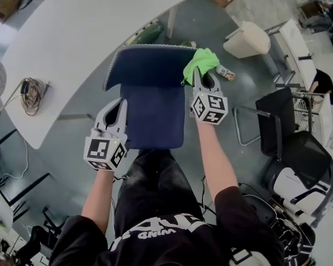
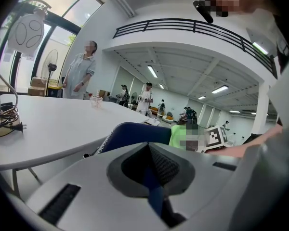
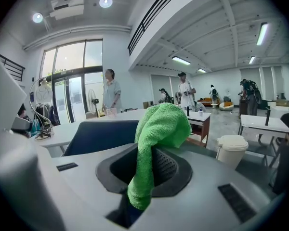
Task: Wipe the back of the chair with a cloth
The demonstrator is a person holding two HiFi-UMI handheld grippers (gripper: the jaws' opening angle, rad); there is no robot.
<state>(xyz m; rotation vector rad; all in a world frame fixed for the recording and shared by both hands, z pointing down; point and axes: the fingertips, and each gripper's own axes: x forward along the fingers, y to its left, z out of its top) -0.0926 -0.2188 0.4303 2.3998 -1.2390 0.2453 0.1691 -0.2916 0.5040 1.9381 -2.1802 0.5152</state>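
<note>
— Two grippers: what does each one have?
— Your right gripper is clamped on the green cloth, bunched at the top right corner of the navy chair back. Your left gripper is closed on the left edge of the chair seat.
— And beyond?
— The white worktop stands behind the chair back.

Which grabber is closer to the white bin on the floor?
Right. The right gripper holds the green cloth on the chair's side facing the white bin; the left gripper grips the seat's far edge.
</note>
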